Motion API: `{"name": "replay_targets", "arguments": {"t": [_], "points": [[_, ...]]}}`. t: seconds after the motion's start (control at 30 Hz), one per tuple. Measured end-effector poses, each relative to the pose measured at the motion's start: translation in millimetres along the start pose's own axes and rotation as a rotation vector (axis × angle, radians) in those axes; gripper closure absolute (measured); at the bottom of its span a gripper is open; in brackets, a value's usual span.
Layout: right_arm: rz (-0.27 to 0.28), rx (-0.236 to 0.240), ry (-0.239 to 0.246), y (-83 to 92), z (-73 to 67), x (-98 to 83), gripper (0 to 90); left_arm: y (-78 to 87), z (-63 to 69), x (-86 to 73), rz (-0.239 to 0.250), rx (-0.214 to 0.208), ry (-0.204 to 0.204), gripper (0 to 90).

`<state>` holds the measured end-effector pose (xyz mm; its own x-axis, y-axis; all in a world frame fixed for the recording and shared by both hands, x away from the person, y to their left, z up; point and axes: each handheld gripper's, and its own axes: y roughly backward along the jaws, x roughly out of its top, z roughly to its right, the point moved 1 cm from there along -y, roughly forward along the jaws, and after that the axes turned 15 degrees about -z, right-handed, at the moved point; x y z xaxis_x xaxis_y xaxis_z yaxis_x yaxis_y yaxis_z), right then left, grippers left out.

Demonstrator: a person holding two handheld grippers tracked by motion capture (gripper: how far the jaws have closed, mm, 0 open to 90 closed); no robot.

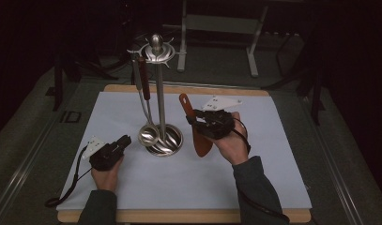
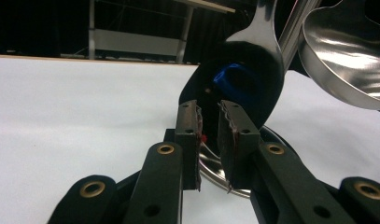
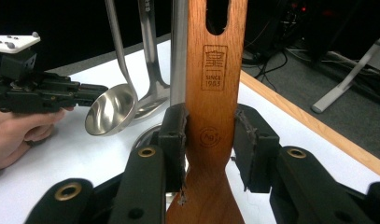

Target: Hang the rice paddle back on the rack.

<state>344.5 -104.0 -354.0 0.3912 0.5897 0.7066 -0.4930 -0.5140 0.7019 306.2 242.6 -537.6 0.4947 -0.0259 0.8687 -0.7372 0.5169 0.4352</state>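
One wooden spatula [image 1: 196, 133] stands nearly upright on the white sheet [image 1: 254, 159], blade end down, just to the right of the rack's base. The right gripper [image 1: 194, 123] is clamped on its handle: in the right gripper view both pads press the wood [image 3: 212, 116] just below a stamped mark reading "SINCE 1985", and a slot is cut through the handle higher up.

One metal utensil rack [image 1: 159, 93] stands beside it, a polished post rising from a round dished base to a hooked crown with a knob on top. Two utensils hang from the crown: a ladle [image 1: 147, 133], its bowl low against the base, and a second utensil [image 1: 144, 79] with a dark reddish handle.

The left gripper [image 1: 125, 140] lies low on the sheet, left of the base, pointing at the ladle bowl. In the left gripper view its jaws stand a small gap apart, holding nothing, with the ladle bowl [image 2: 346, 60] and a spoon-like blade [image 2: 257, 70] hanging just beyond them.

The sheet covers a wooden tabletop [image 1: 188, 216].
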Motion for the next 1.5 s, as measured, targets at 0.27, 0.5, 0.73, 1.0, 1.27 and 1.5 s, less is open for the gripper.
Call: {"name": "replay_targets", "arguments": {"t": [0.27,0.5,0.73,1.0,1.27,1.5], "points": [[0.023,-0.008,0.004,7.0,-2.0,5.0,66.4,0.1,-0.1,0.1,0.001,0.000,-0.001,78.4],[0.052,-0.011,0.006,13.3,-3.7,9.5,66.4,0.1,0.0,0.1,0.003,-0.001,0.000,78.3],[0.087,-0.022,0.014,23.7,-6.8,16.1,66.4,0.4,0.0,0.2,0.002,-0.003,-0.002,78.3],[0.113,-0.024,0.017,29.4,-7.9,22.5,66.4,0.5,-0.1,0.2,0.000,-0.002,-0.005,78.4],[0.142,-0.015,0.019,36.2,-9.9,28.2,66.4,0.5,0.0,0.2,0.002,-0.002,-0.003,78.4],[0.172,0.003,0.029,39.9,-9.2,31.2,66.4,0.5,0.1,0.2,0.002,-0.002,-0.004,78.4]]}}
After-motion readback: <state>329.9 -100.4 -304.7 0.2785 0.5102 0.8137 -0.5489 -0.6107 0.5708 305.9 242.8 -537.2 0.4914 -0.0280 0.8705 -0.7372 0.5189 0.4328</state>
